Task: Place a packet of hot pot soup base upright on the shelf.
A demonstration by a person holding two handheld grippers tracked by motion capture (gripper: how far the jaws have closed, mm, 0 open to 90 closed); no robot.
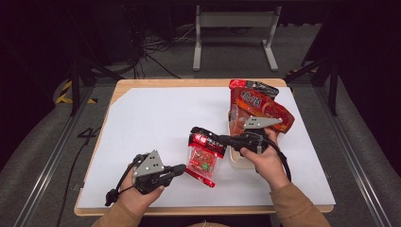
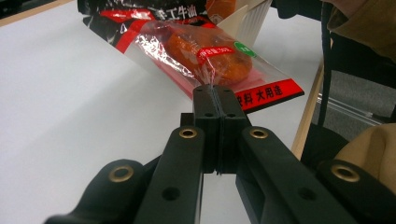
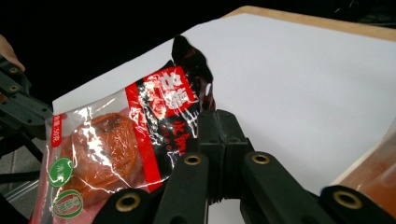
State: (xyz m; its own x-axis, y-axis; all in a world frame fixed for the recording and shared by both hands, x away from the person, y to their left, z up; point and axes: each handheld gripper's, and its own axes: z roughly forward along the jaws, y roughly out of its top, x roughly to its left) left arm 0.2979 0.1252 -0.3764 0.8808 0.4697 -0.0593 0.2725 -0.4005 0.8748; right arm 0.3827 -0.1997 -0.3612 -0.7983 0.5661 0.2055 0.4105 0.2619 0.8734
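Right now the right gripper [image 1: 226, 140] has its jaws pressed together on the black top edge of a sauce packet [image 1: 204, 155], the film caught between the pads, as the right gripper view shows with the packet [image 3: 116, 144] hanging off the jaw tips. The left gripper [image 1: 182, 168] also has its jaws pressed flat together; in the left gripper view the tips [image 2: 215, 91] sit just at the packet's clear lower edge [image 2: 205, 56], but whether any film is pinched there is hard to make out. The packet lies between the two grippers near the front middle of the white table sheet [image 1: 156, 127]. Behind the right hand [image 1: 265, 158] stands a pale bin [image 1: 235, 156], its near wall partly covered by that hand. Two more red packets [image 1: 257, 106] lean out of it, overlapping, so the rear one shows little beyond its top strip. That makes three packets, one bin and two grippers.
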